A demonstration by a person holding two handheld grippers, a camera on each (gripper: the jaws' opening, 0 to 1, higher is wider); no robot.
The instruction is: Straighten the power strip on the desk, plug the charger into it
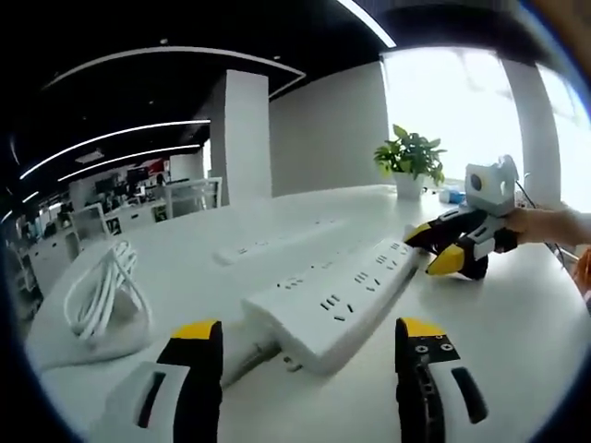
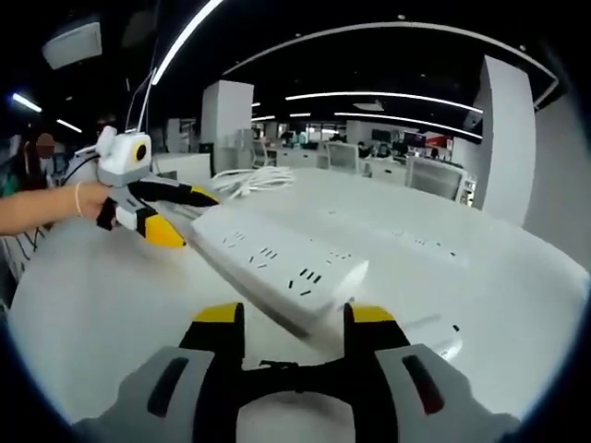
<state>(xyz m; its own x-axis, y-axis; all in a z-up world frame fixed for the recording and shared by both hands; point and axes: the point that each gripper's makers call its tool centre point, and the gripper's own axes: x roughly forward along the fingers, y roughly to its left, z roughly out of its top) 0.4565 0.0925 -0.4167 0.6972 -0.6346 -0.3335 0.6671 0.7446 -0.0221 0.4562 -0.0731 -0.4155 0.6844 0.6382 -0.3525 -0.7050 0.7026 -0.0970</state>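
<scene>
Two yellow-tipped grippers, left gripper (image 1: pixel 300 341) and right gripper (image 2: pixel 291 323), each stand wide open around opposite ends of the long white plastic power strip (image 1: pixel 337 300) at frame centre, apparently mid-straightening; next, close and align.

White desk, a few things on top.
I see the desk (image 1: pixel 517 323) carrying a white power strip (image 1: pixel 337 300) lying slantwise across it, a second strip (image 1: pixel 277 242) flat farther back, a coil of white cable (image 1: pixel 102 291) near one edge, and a potted plant (image 1: pixel 409 159) standing at the far end by the window.
</scene>
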